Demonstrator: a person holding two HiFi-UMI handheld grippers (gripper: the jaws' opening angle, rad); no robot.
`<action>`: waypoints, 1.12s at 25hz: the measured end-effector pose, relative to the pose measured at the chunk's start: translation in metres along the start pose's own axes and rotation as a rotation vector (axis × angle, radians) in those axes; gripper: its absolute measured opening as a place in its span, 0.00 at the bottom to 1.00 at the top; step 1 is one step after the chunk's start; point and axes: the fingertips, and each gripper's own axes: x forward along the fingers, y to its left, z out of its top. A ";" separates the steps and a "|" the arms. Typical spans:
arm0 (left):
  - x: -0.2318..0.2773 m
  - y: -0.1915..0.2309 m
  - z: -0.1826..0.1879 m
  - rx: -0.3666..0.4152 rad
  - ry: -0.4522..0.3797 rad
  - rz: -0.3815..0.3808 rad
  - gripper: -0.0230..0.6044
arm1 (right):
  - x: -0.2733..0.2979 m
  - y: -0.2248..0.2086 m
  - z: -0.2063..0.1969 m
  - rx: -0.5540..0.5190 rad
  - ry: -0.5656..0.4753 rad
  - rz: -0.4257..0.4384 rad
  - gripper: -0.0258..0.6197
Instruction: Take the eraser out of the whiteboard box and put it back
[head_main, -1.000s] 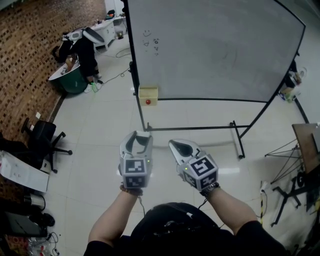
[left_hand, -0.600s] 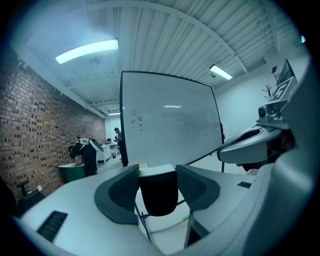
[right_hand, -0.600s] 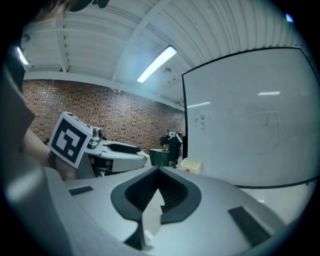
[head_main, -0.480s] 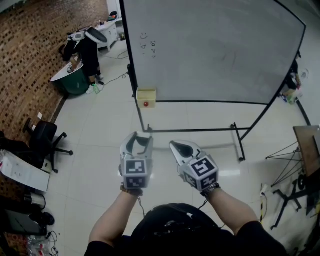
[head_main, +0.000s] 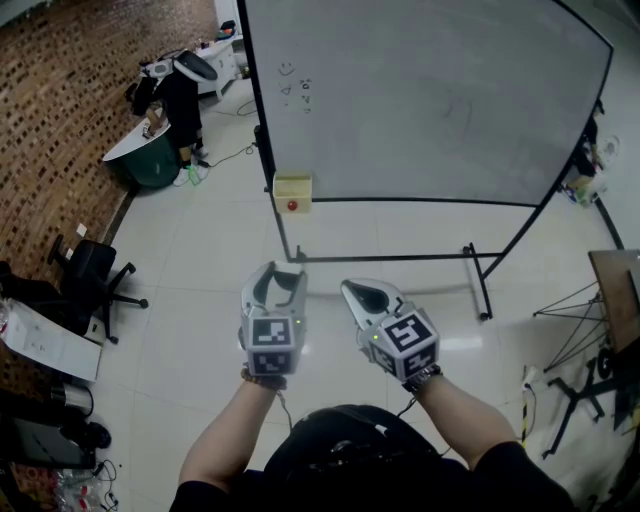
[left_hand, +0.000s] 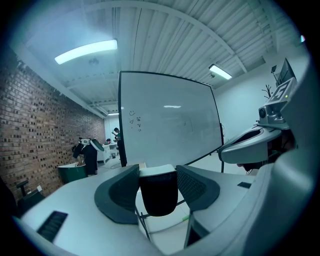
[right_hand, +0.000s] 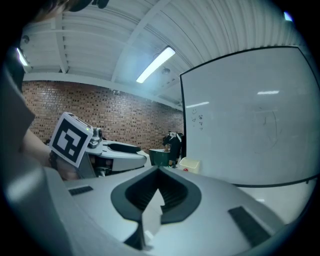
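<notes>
At far left a brick wall (head_main: 60, 110) runs along the room, with a black chair (head_main: 90, 275) on the pale floor (head_main: 200, 250) near it. Farther back, a person in dark clothes (head_main: 178, 100) bends beside a green tub (head_main: 150, 165).

Next comes the whiteboard (head_main: 430, 100) on its black stand (head_main: 480, 285), with a few small marks (head_main: 300, 85) near its upper left corner. The box (head_main: 294, 190), cream with a red dot on its front, sits at the board's lower left corner.

Nearer the person, the left gripper (head_main: 280, 275) is held out in front of the body, pointing toward the board. It is clamped on the eraser (left_hand: 158, 192). This is a black block with a white top, and it stands upright between the two pads with both of them against its sides. The eraser is thus out of the box and well apart from it, with open floor between.

Just to its right, the right gripper (head_main: 348, 287) is clenched, its jaws pressed together at the tips with nothing between them. It points the same way, and the two grippers are near each other but not touching. Each shows in the other's gripper view.

At the right edge a brown tabletop (head_main: 612, 285) juts into the head view.
</notes>
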 end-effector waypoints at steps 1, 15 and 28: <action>0.000 0.000 0.000 -0.004 0.000 0.000 0.40 | 0.000 0.000 0.000 -0.001 0.000 0.000 0.08; -0.003 0.001 0.002 -0.011 -0.019 0.006 0.40 | -0.001 0.000 0.000 0.002 0.001 -0.001 0.08; -0.006 -0.003 0.002 -0.025 -0.016 0.005 0.40 | -0.006 -0.003 -0.002 -0.006 0.005 -0.007 0.08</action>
